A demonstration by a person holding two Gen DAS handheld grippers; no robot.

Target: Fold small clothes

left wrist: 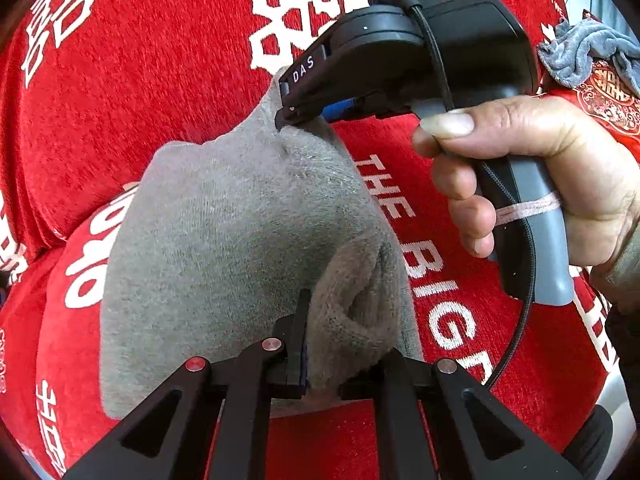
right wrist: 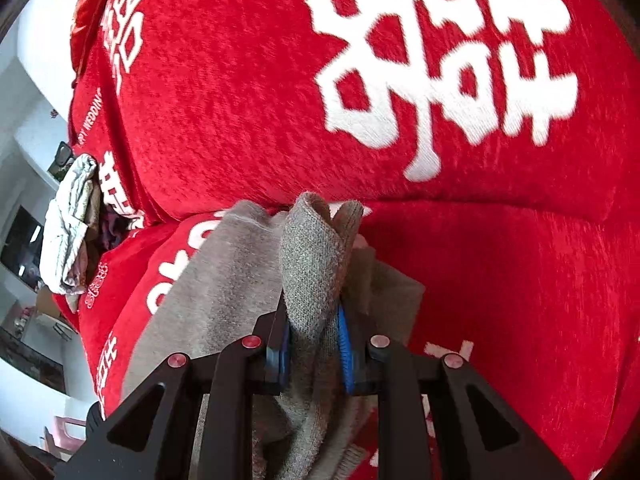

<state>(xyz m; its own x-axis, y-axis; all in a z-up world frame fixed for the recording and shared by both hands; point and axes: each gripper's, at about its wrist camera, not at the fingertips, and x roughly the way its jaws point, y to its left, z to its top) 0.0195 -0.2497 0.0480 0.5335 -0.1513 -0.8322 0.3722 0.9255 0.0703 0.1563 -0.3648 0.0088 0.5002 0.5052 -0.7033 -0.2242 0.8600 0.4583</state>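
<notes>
Across the red plush blanket with white lettering (left wrist: 180,92), a small grey knitted garment (left wrist: 224,232) lies stretched between both grippers. At six o'clock in the left wrist view, the left gripper (left wrist: 344,364) is clamped tight on a bunched fold of that cloth. At twelve o'clock the right gripper (left wrist: 290,114), held in the person's hand (left wrist: 532,176), pinches the far corner; its own camera shows its blue-lined fingers (right wrist: 347,356) nearly closed on a rolled-up edge.

To fold well, I judge both grips should hold firm, travel together and keep the cloth taut, so the lifted edge lands squarely on the flat part without dragging it.

What kind of garment it is cannot be told: the bunching hides its outline, and its near edge is cut off behind the gripper bodies. A crumpled grey cloth (left wrist: 588,52) at two o'clock and a pale bundle (right wrist: 72,228) at nine o'clock in the right wrist view are too distorted to identify.
</notes>
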